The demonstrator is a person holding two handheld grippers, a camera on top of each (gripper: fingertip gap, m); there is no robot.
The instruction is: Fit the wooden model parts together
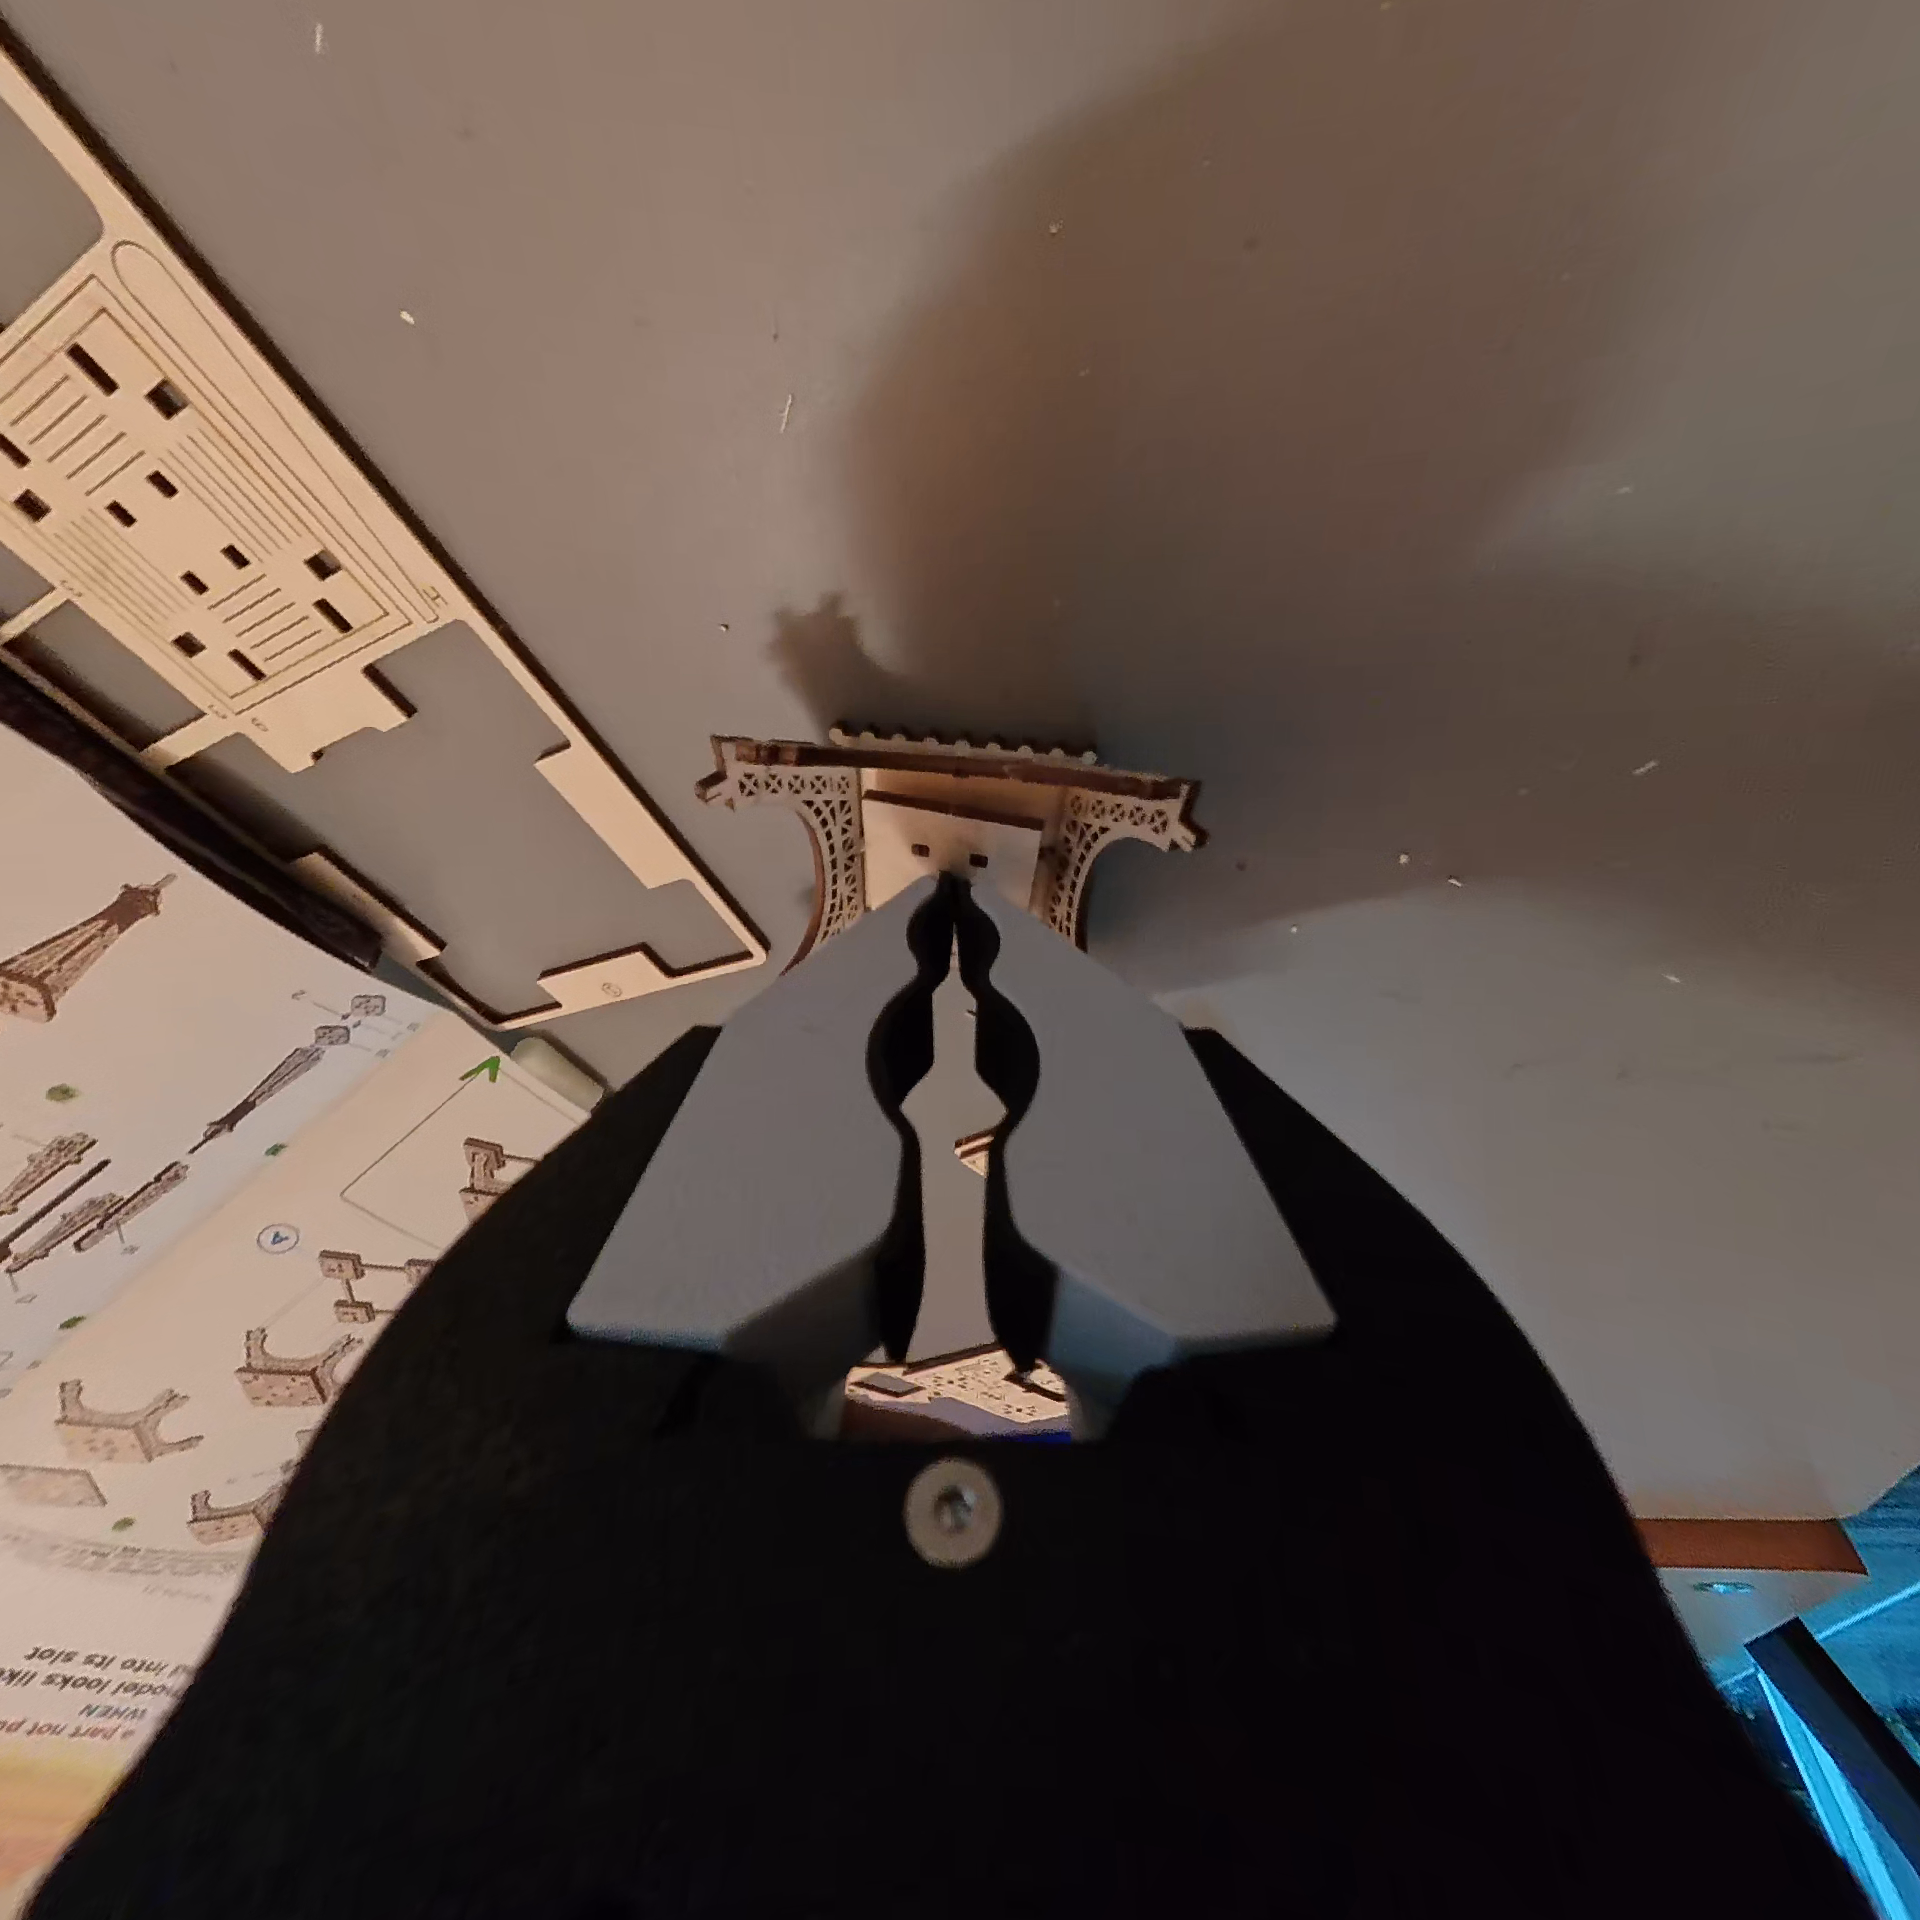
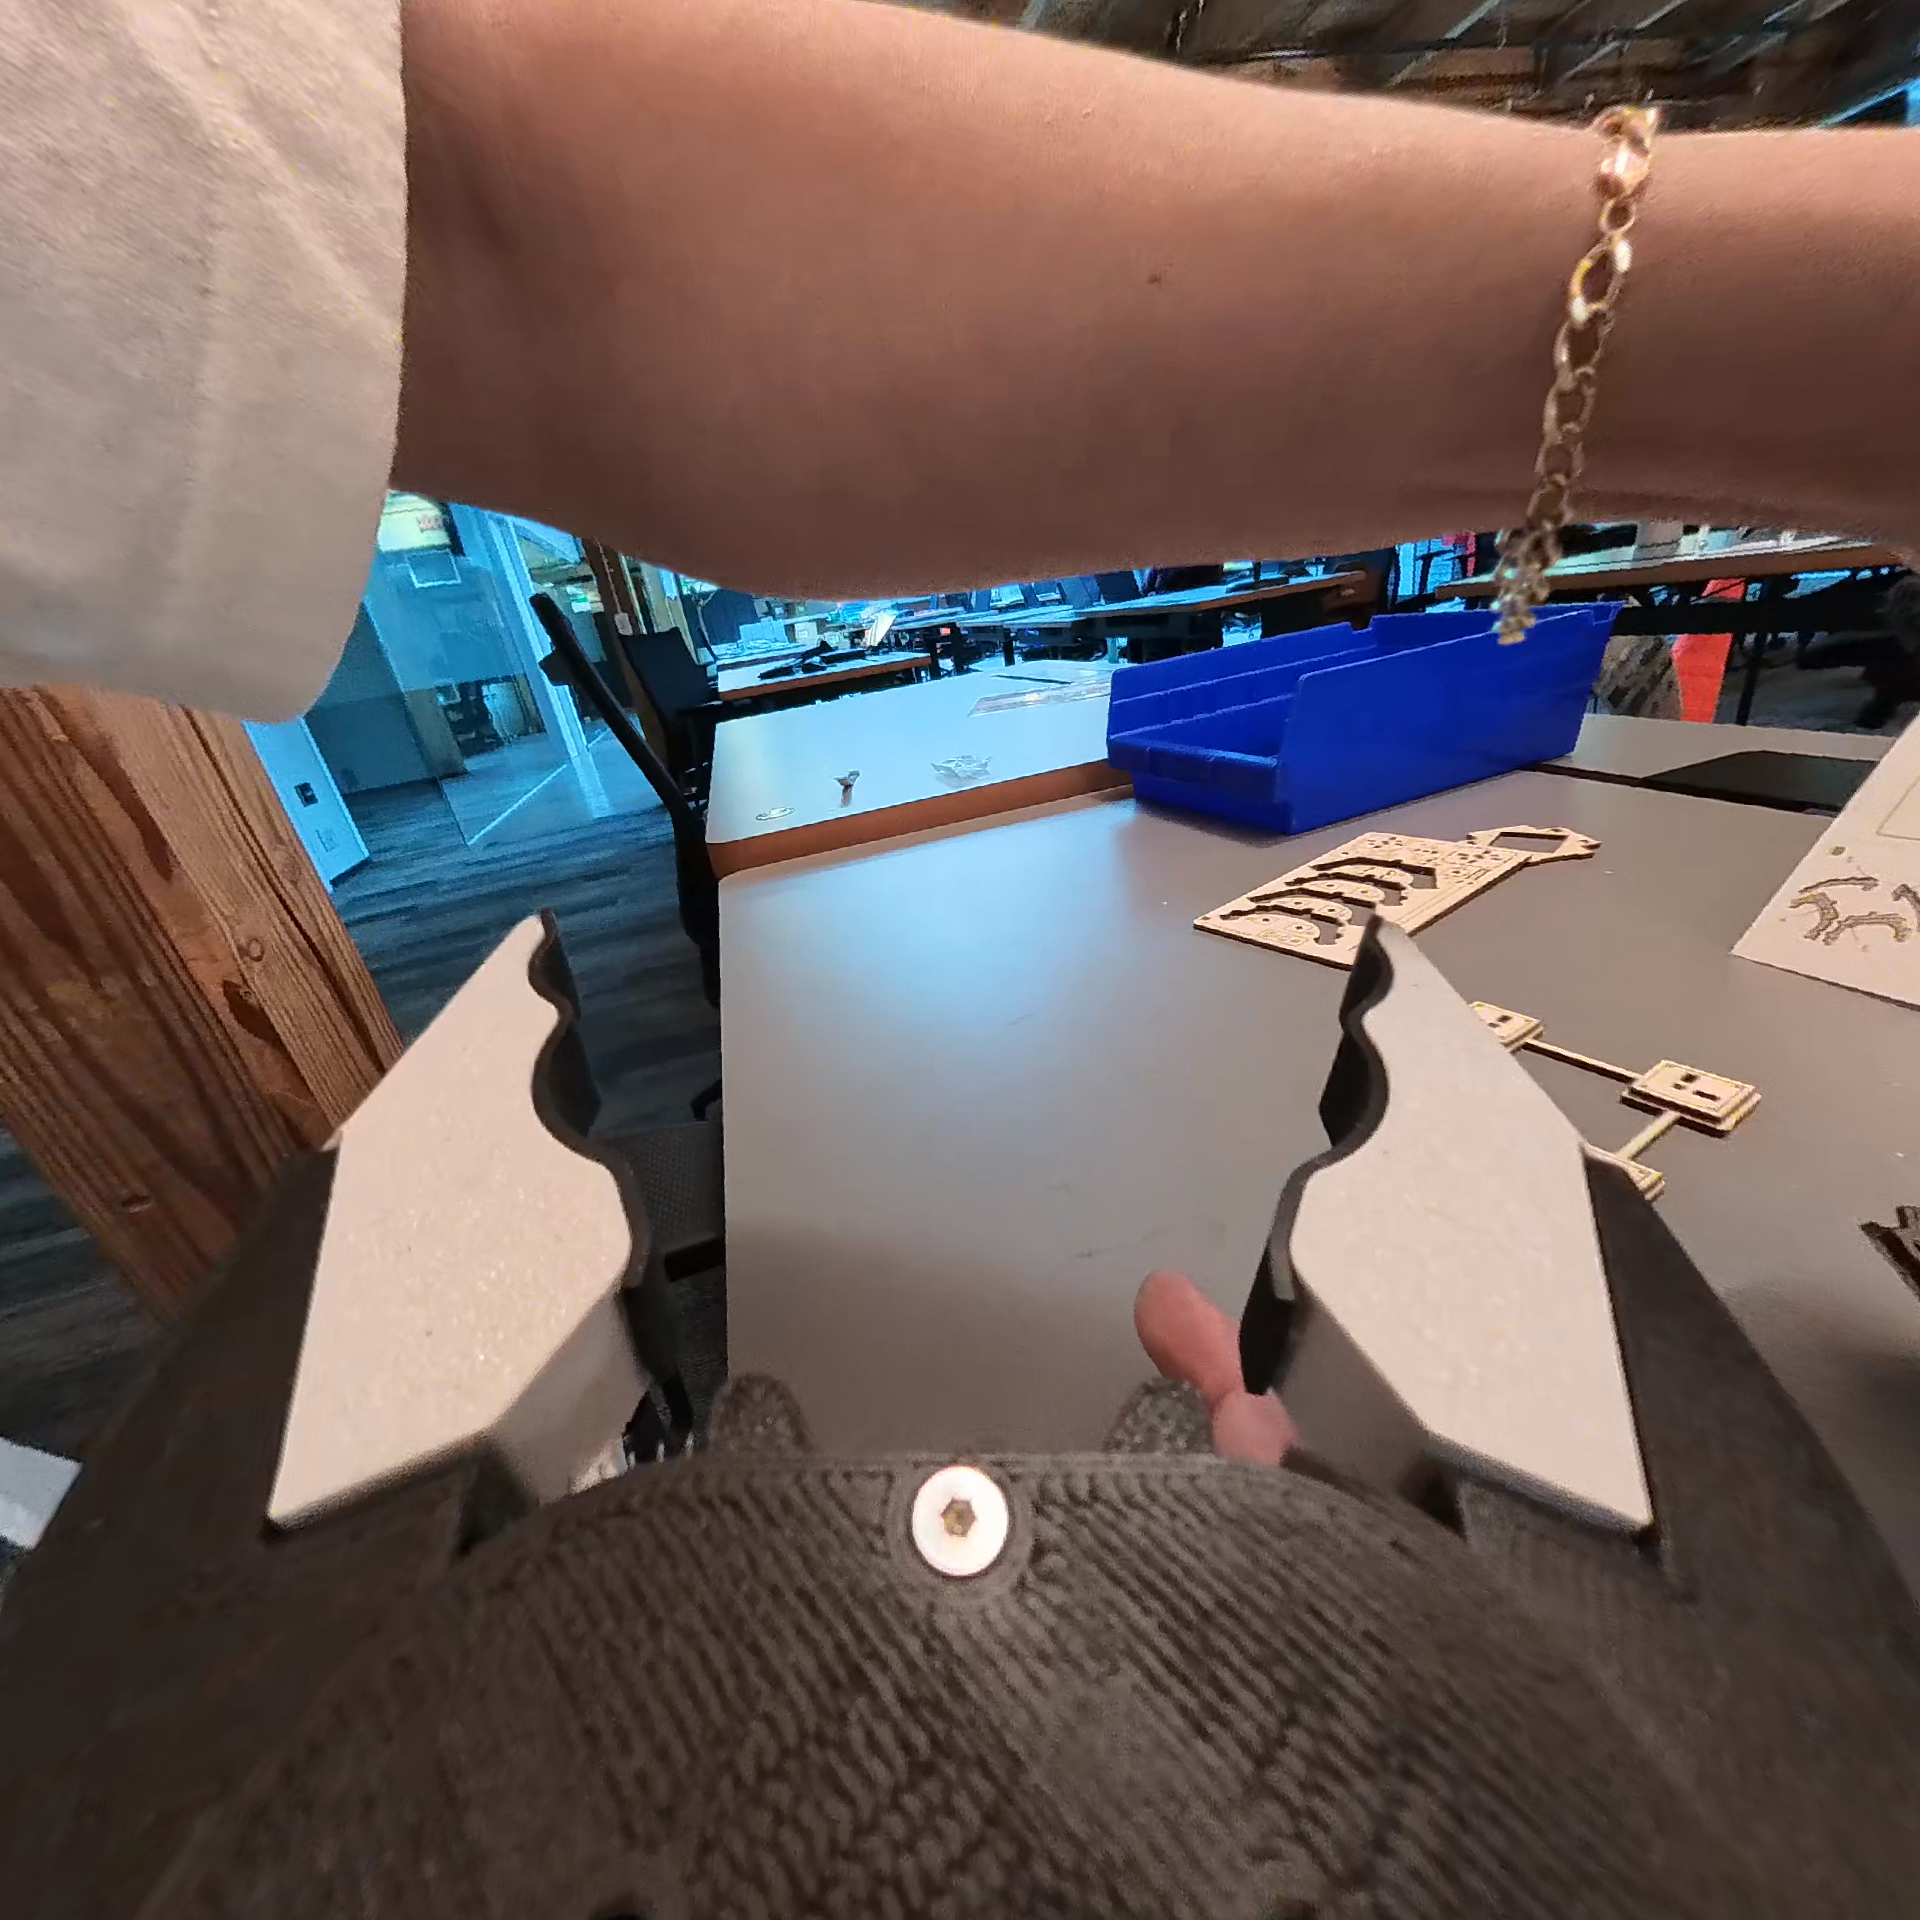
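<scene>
Grey surface spread beneath both tools, bare forearm with gold chain bracelet crossing above the right claw. Blue plastic bin well beyond that claw, to its right. Pale laser-cut wooden sheet and printed instruction pages left of the left claw. Smaller cut-out wooden panel just past the right claw's right finger, linked square pieces beside it. Lattice-patterned wooden tower base straight ahead of the left claw, tips pinched together on its centre panel. Right claw spread wide, holding nothing.
</scene>
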